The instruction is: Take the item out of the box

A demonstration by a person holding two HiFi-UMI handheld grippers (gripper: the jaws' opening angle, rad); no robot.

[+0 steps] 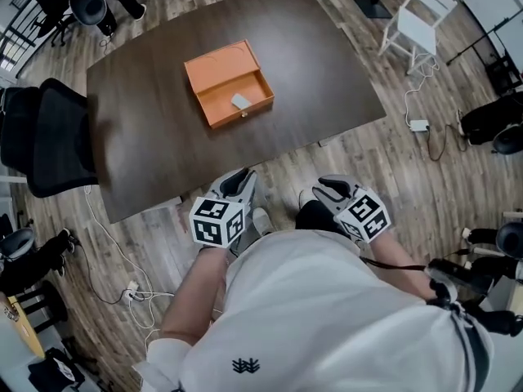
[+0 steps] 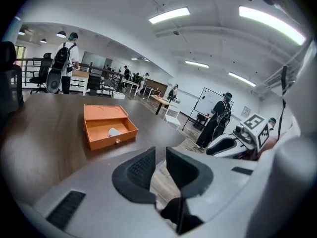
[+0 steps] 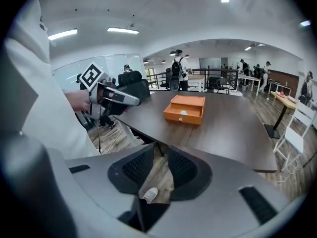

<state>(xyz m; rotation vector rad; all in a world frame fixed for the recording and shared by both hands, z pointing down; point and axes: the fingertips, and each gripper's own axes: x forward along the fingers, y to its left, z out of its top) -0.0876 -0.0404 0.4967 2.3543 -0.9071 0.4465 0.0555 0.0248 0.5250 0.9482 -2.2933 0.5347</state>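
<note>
An orange box (image 1: 229,84) lies open on the dark wooden table (image 1: 155,145), lid folded back. A small pale item (image 1: 241,101) rests in its tray near the front wall. The box (image 2: 109,125) and item (image 2: 114,132) also show in the left gripper view, and the box (image 3: 186,109) in the right gripper view. Both grippers hang off the table's near edge, close to the person's body. My left gripper (image 1: 241,178) (image 2: 160,165) has a narrow gap between its jaws and nothing in it. My right gripper (image 1: 331,188) (image 3: 161,165) stands the same way, empty.
A black office chair (image 1: 49,137) stands at the table's left side. A white chair (image 1: 417,23) is beyond the far right corner. Cables and a power adapter (image 1: 418,125) lie on the wooden floor. Several people stand in the background of the office.
</note>
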